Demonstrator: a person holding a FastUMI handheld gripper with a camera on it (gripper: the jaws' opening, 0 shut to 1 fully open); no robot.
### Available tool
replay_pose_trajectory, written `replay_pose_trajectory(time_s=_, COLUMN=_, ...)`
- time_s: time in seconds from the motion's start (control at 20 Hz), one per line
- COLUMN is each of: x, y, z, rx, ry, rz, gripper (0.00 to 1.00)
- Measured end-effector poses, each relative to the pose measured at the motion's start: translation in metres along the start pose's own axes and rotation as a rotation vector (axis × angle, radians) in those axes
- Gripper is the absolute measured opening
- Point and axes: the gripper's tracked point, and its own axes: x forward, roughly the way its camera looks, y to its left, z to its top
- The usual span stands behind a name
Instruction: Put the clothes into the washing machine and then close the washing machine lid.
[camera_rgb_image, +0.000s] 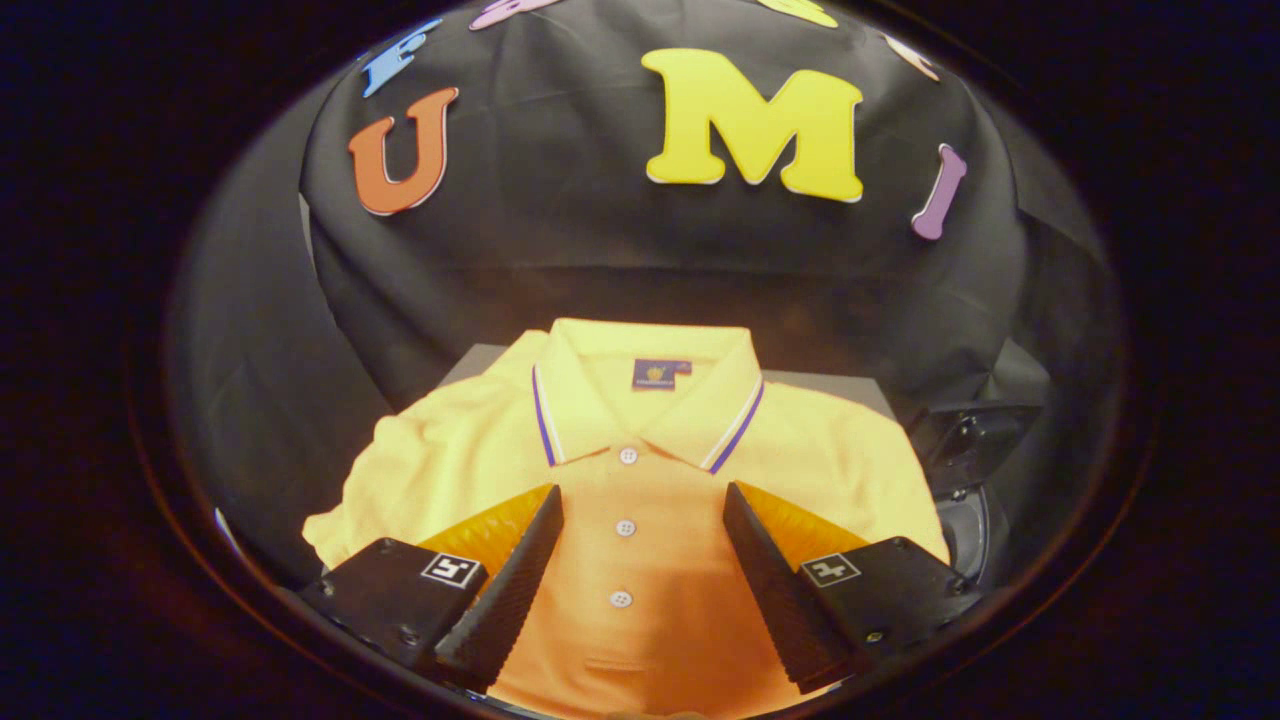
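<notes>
The yellow polo shirt (640, 470) lies folded in the centre of the frame, collar toward the booth wall, resting on a grey counter (480, 358) whose edge shows behind the collar. The gripper (640, 510) hovers over the button placket with its fingers spread wide, holding nothing. A dark device (975, 440) sits at the lower right. A good pick likely means dropping onto the placket and pinching several layers so the shirt lifts as one bundle.

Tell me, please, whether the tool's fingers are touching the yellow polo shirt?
Cannot tell. In the gripper view the open tool straddles the yellow polo shirt's button placket, fingers overlapping the fabric, but neither contact nor gap shows plainly.
</notes>
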Motion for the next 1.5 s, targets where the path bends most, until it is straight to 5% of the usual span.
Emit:
replay_pose_trajectory(time_s=0.4, x=0.000, y=0.003, z=-0.002, rx=-0.006, ry=0.017, rz=-0.001, gripper=1.00)
replay_pose_trajectory(time_s=0.5, x=0.001, y=-0.001, z=-0.001, rx=-0.025, ry=0.020, rz=0.012, gripper=0.92)
replay_pose_trajectory(time_s=0.6, x=0.004, y=-0.014, z=0.001, rx=-0.031, ry=0.013, rz=-0.003, gripper=0.69)
replay_pose_trajectory(time_s=0.7, x=0.003, y=-0.017, z=0.000, rx=-0.057, ry=0.013, rz=0.033, gripper=0.22)
replay_pose_trajectory(time_s=0.75, x=0.001, y=-0.020, z=0.001, rx=-0.097, ry=0.010, rz=0.062, gripper=0.15)
replay_pose_trajectory(time_s=1.15, x=-0.019, y=-0.025, z=0.002, rx=-0.050, ry=-0.009, rz=0.153, gripper=0.04)
replay_pose_trajectory(time_s=1.5, x=-0.104, y=-0.043, z=0.029, rx=-0.031, ry=-0.203, rz=0.211, gripper=0.04)
